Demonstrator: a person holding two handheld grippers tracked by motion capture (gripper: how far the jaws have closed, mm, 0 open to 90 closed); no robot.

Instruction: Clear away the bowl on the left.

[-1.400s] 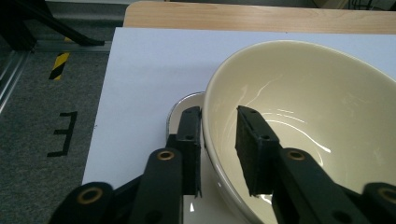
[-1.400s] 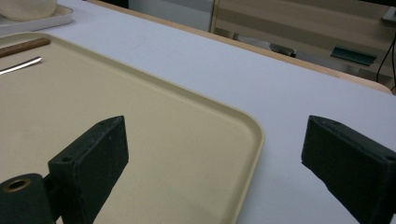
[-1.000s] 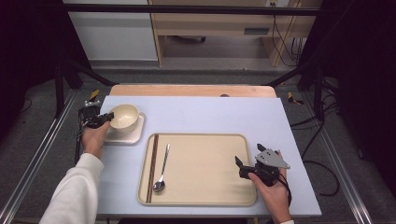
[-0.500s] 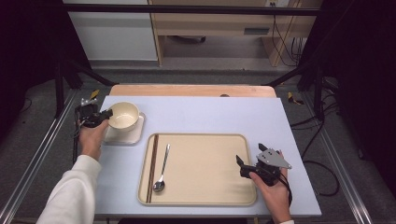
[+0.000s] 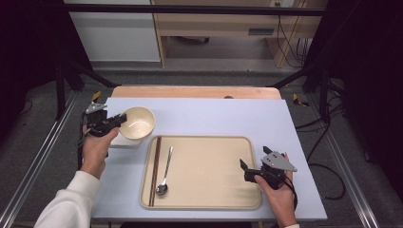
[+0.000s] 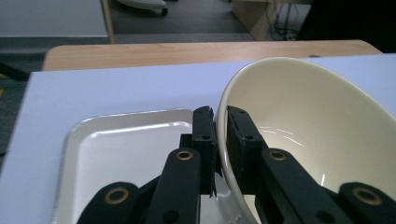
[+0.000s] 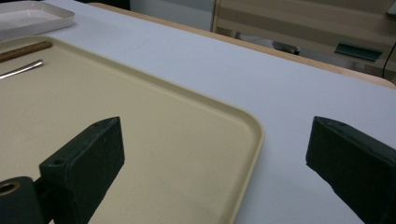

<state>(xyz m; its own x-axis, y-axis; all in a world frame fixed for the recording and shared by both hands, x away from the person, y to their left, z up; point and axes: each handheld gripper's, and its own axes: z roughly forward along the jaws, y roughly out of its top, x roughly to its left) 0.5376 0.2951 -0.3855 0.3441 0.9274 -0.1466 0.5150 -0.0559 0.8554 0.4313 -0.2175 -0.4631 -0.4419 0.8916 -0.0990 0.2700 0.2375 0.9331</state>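
A cream bowl [image 5: 138, 122] hangs tilted just above a small white tray [image 5: 124, 141] at the table's left. My left gripper [image 5: 115, 122] is shut on its near rim; in the left gripper view the jaws [image 6: 220, 116] pinch the bowl [image 6: 303, 135] wall over the white tray [image 6: 116, 144]. A large beige tray [image 5: 209, 161] lies in the middle with a metal spoon [image 5: 165, 172] and brown chopsticks [image 5: 155, 170] on its left side. My right gripper [image 5: 244, 171] stands open at the beige tray's right edge; its jaws [image 7: 215, 149] straddle the tray rim [image 7: 247, 140], holding nothing.
The pale blue table top [image 5: 228, 118] has a wooden strip [image 5: 190, 91] along its far edge. In the right gripper view the spoon [image 7: 21, 69], chopsticks [image 7: 23, 50] and white tray [image 7: 32, 16] lie far off to the left. Dark frame posts flank the table.
The bowl has risen off the white tray, tipped, and shifted a little to the right in my left gripper. The right gripper has barely moved.
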